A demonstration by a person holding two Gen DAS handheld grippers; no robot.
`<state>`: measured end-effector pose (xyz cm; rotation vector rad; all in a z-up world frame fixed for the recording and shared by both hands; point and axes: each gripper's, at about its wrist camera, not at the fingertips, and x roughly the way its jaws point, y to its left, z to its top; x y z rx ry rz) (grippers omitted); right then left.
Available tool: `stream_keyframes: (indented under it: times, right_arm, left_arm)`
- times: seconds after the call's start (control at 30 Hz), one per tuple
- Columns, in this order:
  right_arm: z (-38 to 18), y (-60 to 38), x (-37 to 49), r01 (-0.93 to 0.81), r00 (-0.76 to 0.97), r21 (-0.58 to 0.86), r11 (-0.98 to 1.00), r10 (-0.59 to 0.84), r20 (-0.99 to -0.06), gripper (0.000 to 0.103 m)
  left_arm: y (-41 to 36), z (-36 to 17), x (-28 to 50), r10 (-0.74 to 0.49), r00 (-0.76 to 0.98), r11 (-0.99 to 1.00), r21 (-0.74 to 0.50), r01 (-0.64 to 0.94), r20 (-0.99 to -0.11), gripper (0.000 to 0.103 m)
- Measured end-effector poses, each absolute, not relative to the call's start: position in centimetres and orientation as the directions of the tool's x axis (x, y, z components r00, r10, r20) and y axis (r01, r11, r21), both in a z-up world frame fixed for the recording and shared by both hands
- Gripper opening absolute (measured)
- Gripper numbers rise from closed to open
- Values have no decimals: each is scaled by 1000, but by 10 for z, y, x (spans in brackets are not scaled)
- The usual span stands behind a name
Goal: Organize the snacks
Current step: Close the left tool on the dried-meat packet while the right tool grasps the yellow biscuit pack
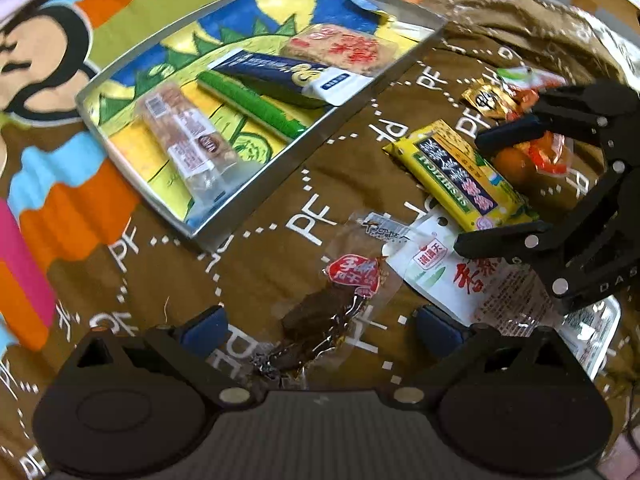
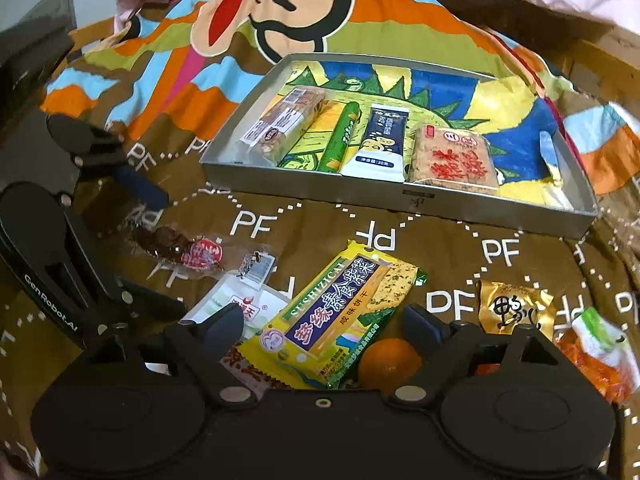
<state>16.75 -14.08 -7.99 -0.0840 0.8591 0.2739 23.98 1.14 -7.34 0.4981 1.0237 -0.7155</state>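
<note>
My right gripper [image 2: 322,330] is open, and nothing is pinched in it. The yellow cracker pack [image 2: 332,320] lies right between my two fingers, with a small orange [image 2: 390,360] tucked just under its near corner. The pack's long side runs slanted, from down by my left finger up and away toward the right. So I think I need to close across its short side. The metal tray [image 2: 400,196] with four snacks in a row sits straight ahead of me, past the pack. My left gripper [image 1: 320,328] is open too, and empty. It hangs over the dark meat snack [image 1: 336,308], which lies long-ways between its fingers. My right gripper is the nearer one to the yellow pack, and my left is nearer to the meat snack.
</note>
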Motion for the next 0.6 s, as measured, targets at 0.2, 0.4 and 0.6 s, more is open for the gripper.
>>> stream_keyframes:
  times: [0.2,0.4,0.6]
  right_arm:
    - [-83,-144,174,-236,620,69,969,205,-758,88]
    - [-88,-143,178,-213,612,31,977,158,-775,78]
    - [-86,-139,171,-235,616,5,972,153,-773,72]
  left_arm:
    - [12,-68,245,-311,274,714,-34,699,-910,80]
    - [13,-61,248,-277,234,822,-104,560,-932,67]
    - [24,-54,241,-302,210,867,-176,466,-930,59]
